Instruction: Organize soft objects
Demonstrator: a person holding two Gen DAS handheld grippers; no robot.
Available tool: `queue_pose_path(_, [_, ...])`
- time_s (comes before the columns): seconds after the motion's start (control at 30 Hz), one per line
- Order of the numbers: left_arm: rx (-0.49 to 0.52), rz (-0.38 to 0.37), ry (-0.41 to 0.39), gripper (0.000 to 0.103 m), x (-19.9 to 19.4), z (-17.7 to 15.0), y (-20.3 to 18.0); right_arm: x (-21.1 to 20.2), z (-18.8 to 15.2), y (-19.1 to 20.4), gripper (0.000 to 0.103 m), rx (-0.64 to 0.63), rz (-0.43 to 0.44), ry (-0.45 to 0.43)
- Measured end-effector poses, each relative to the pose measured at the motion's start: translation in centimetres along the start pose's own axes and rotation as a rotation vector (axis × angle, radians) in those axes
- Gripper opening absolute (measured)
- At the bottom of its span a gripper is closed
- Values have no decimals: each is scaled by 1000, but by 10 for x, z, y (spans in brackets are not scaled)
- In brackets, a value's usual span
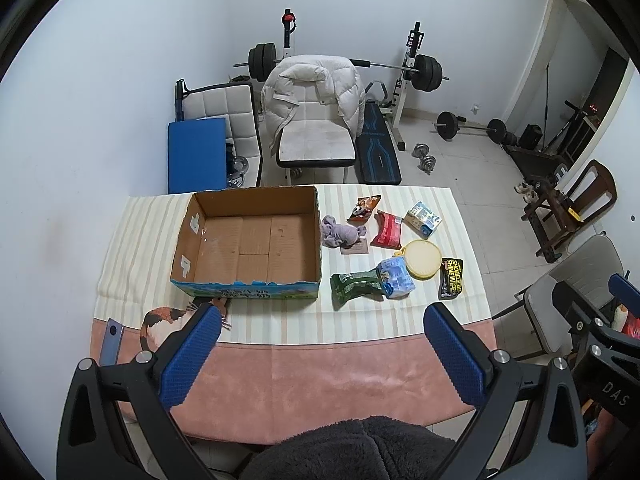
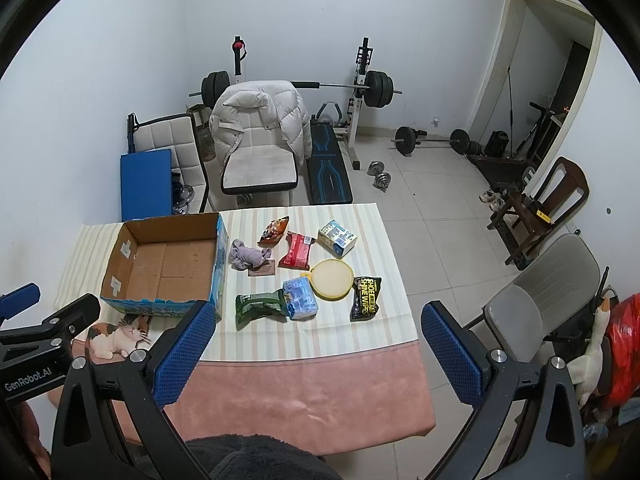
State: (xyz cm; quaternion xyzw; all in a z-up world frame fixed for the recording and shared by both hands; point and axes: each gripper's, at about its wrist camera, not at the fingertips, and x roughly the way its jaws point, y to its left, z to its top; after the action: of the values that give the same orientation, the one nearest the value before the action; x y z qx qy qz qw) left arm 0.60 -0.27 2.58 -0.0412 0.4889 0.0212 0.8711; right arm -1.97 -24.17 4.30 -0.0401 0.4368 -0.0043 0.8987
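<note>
An empty cardboard box point(image 1: 256, 240) point(image 2: 168, 264) stands on the table's left half. To its right lie a purple cloth point(image 1: 340, 232) point(image 2: 248, 256), a green packet point(image 1: 354, 284) point(image 2: 258, 304), a blue tissue pack point(image 1: 396, 278) point(image 2: 300, 298), a round yellow pad point(image 1: 422, 258) point(image 2: 333, 279), a red packet point(image 1: 387, 230) point(image 2: 297, 251), a black wipes pack point(image 1: 452, 278) point(image 2: 366, 298) and a small carton point(image 1: 423, 219) point(image 2: 337, 238). A cat plush point(image 1: 164, 320) point(image 2: 116, 336) lies in front of the box. My left gripper point(image 1: 320, 328) and right gripper point(image 2: 316, 332) are both open and empty above the table's near edge.
The table point(image 1: 320, 380) has a striped cloth and a pink near strip. A white chair with a jacket point(image 1: 316, 120), a weight bench point(image 1: 376, 148) and barbells stand behind it. A grey chair point(image 2: 540, 300) is to the right.
</note>
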Motion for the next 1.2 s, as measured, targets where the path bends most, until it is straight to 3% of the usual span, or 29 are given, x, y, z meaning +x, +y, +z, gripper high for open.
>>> queue_pose_path(0.97, [-10,-3,-27,103,-3,-1,4,-1,6,7,103,9,6,1])
queue_pose_path(1.2, [-18,36,-42,103,-3,-1,7,-2,10,4,103,10,1,-4])
